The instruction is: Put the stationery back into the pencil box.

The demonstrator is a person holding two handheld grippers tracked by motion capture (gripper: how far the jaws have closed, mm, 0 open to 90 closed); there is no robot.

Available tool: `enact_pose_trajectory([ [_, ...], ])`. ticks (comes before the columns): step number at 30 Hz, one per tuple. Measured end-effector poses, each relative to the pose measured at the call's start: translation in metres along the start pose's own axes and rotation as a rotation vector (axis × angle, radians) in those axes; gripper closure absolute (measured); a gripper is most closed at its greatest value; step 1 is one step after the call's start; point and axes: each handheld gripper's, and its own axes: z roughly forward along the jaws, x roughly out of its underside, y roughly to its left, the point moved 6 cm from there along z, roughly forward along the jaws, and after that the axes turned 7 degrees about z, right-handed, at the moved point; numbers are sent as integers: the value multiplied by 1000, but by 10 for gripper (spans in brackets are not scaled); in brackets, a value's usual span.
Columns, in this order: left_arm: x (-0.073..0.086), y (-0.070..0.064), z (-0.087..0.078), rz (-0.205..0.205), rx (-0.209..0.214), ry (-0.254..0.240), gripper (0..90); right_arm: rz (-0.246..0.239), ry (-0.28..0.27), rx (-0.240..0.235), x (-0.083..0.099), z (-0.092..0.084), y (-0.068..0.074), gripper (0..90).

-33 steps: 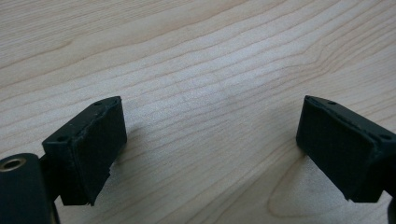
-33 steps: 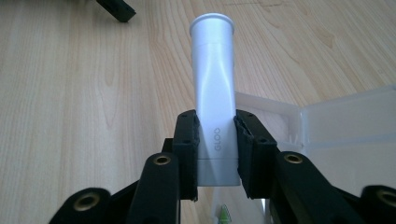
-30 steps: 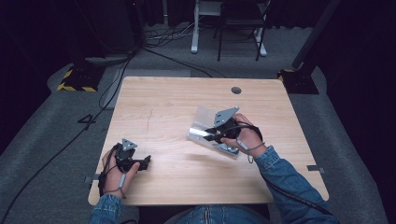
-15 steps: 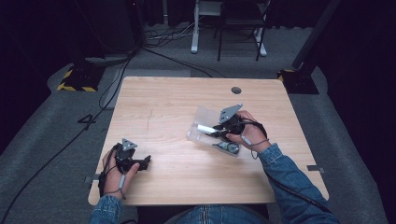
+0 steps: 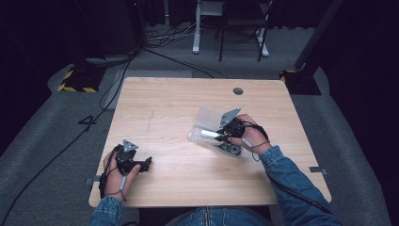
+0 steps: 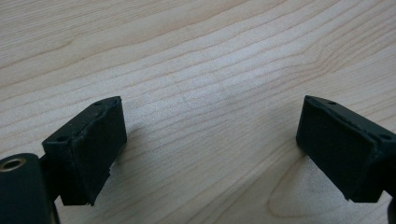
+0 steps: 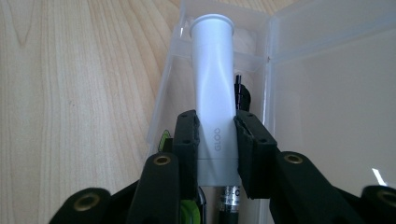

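high view: the right gripper [image 5: 221,135] is held over the clear case [image 5: 207,123], apparently for loading. left gripper view: the left gripper [image 6: 210,140] is seen parted over bare table [image 6: 196,56], idle. right gripper view: the white tube [image 7: 214,93] is clamped between the pads, lengthwise above the case's trough.

The table [image 5: 155,108] lies bare across its left half and far edge, so a hand could pass freely there. On the right, a clear plastic case [image 5: 207,127] stands in the way, its raised lid walling the far side. A small round hole [image 5: 238,91] sits far right.
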Motion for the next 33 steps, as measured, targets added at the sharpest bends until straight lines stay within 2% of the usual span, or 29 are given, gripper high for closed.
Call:
enact_pose_trajectory([
  [16, 0, 0, 0, 0, 0, 0, 88, -36, 43, -8, 7, 12, -1, 719],
  [33, 0, 0, 0, 0, 0, 0, 88, 5, 29, -30, 10, 19, -3, 718],
])
